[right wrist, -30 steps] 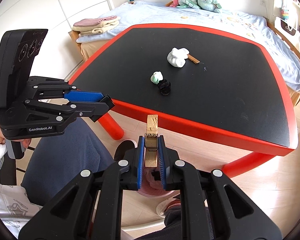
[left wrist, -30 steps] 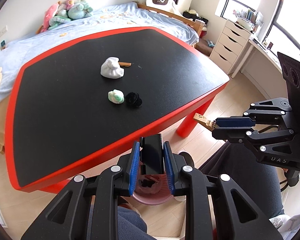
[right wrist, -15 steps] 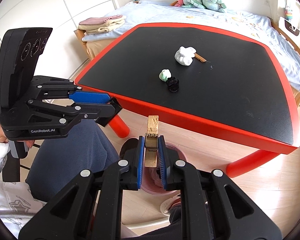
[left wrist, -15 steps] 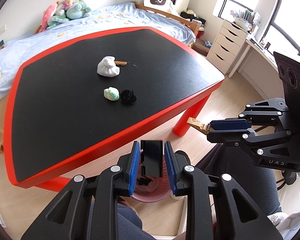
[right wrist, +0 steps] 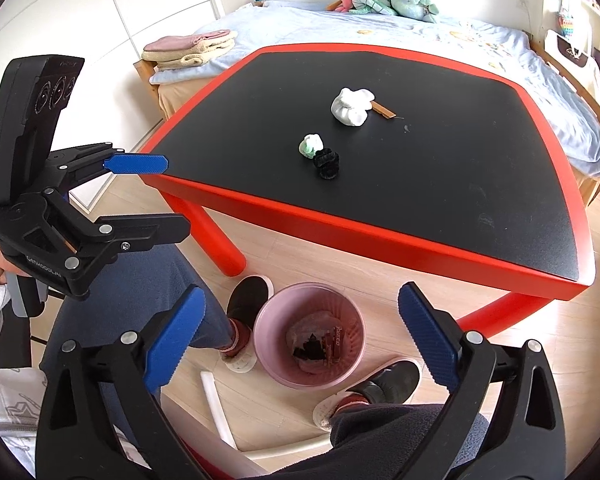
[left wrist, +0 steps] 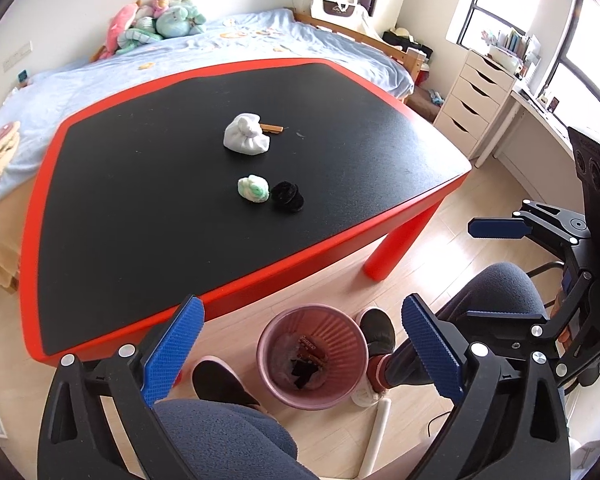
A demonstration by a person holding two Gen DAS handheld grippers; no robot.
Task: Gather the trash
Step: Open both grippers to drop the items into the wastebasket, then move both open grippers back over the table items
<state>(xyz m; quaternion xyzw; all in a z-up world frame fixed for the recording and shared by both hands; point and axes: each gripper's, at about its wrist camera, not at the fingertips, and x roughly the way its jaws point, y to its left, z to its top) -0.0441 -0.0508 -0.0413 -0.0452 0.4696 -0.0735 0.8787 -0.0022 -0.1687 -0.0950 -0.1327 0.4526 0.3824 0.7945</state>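
Bedroom w/ a red-rimmed black table (left wrist: pixel 100 184): both our left gripper (left wrist: pixel 300 350) & right gripper (right wrist: pixel 300 338) hang over the pink ribbed plastic bin (left wrist: pixel 268 360), jaws opening, nothing between; leftover trash sits mid-table beyond it — white knotted wad (left wrist: pixel 246 140), mint crumple (left wrist: pixel 253 188), black fuzzy scrunchie (left wrist: pixel 287 196), thin wooden strip (left wrist: pixel 272 128) — prob. light & soft, so pinch across the bulk.

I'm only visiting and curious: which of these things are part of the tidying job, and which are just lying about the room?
Part of the job:
- pink bin, scraps already inside
- white wad
- wooden stick
- green-white wad
- black fuzzy ball
- left gripper and right gripper, both opening, nothing between the jaws

Just lying about:
- plush toys
- folded towels
- white drawers
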